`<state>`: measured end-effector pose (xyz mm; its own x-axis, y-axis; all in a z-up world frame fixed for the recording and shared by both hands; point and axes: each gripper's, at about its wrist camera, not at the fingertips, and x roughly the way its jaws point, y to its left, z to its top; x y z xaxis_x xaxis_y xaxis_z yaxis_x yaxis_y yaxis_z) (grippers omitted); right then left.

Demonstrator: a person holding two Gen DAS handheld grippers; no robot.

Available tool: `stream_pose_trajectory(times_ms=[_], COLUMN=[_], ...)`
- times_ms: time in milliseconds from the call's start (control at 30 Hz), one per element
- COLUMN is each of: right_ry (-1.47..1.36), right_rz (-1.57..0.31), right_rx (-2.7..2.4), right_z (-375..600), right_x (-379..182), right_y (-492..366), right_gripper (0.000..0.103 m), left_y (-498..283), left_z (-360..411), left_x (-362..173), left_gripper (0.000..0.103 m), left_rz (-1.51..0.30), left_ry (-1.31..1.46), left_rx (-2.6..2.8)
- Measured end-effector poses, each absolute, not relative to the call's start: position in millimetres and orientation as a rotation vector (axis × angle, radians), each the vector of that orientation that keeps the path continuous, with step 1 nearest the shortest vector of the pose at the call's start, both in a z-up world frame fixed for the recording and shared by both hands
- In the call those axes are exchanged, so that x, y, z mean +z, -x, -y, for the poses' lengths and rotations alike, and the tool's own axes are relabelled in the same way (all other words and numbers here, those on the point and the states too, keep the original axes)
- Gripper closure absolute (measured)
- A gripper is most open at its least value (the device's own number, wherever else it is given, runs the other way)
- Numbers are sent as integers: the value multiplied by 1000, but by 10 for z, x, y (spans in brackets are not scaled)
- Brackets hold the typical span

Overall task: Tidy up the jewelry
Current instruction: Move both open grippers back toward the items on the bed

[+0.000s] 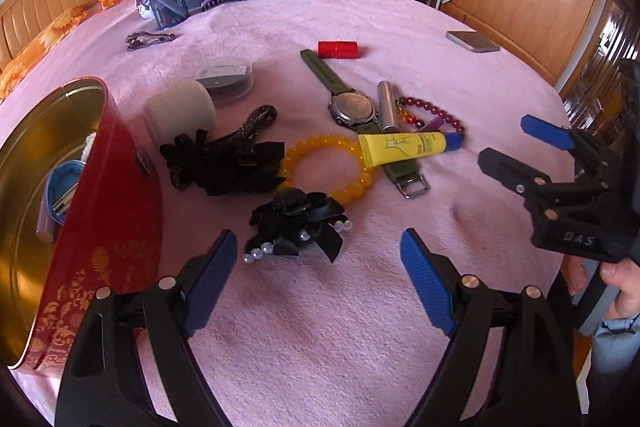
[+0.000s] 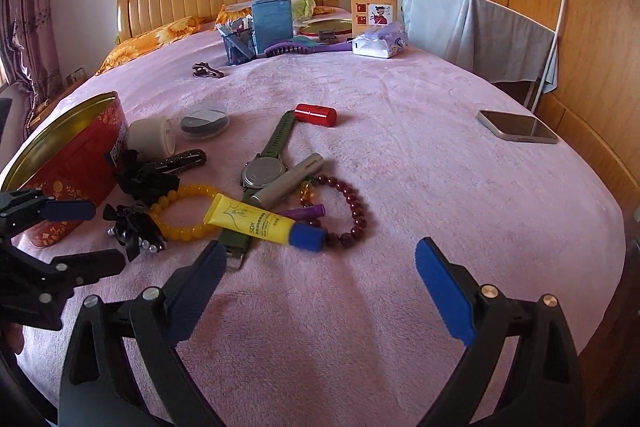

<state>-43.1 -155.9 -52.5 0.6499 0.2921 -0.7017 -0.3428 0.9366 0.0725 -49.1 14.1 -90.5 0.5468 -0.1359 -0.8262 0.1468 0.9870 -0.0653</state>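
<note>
On the pink bedspread (image 1: 320,327), just ahead of the left gripper (image 1: 320,259), lies the black pearl bow clip (image 1: 298,227); its jaws gape wide and empty, as do the right gripper's (image 2: 320,267). Best centre both pads around the clip's body, then lift toward the red tin (image 1: 116,195).

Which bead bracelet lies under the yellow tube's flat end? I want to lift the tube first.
The yellow bracelet: the tube's flat end rests on its beads. The dark red bracelet lies by the blue cap instead.
</note>
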Motion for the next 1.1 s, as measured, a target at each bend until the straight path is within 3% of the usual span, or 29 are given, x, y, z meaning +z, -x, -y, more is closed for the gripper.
stream_pose_trajectory(times_ms=[233,267,300,900,933,1000,1067,1100], right_ry=[59,57,54,231,242,261,245,242], right_rz=[-775,-774,-774,-855,-885,-915,-924,-926], right_rx=[382,382,381,441,473,545,584,582], right_z=[1608,1613,1620,951,905,841,820,816], right_x=[-509,-506,-508,-840,-885,-932,-930,-931], right_y=[454,455,456,45,40,106,177,197], right_gripper=[7,7,7,9,15,54,70,71], left_y=[280,275,266,552,565,588,603,605], left_z=[-182,-193,-201,-334,-349,-358,-382,-387], left_x=[-1138,-1155,-1177,-835,-827,-814,-810,-812], left_gripper=[21,23,32,32,32,32,32,32], left_rz=[-1021,-1022,-1038,-947,-945,-936,-929,-926], left_ry=[47,54,56,60,61,56,63,69], left_rx=[-106,-99,-100,-121,-123,-120,-125,-127])
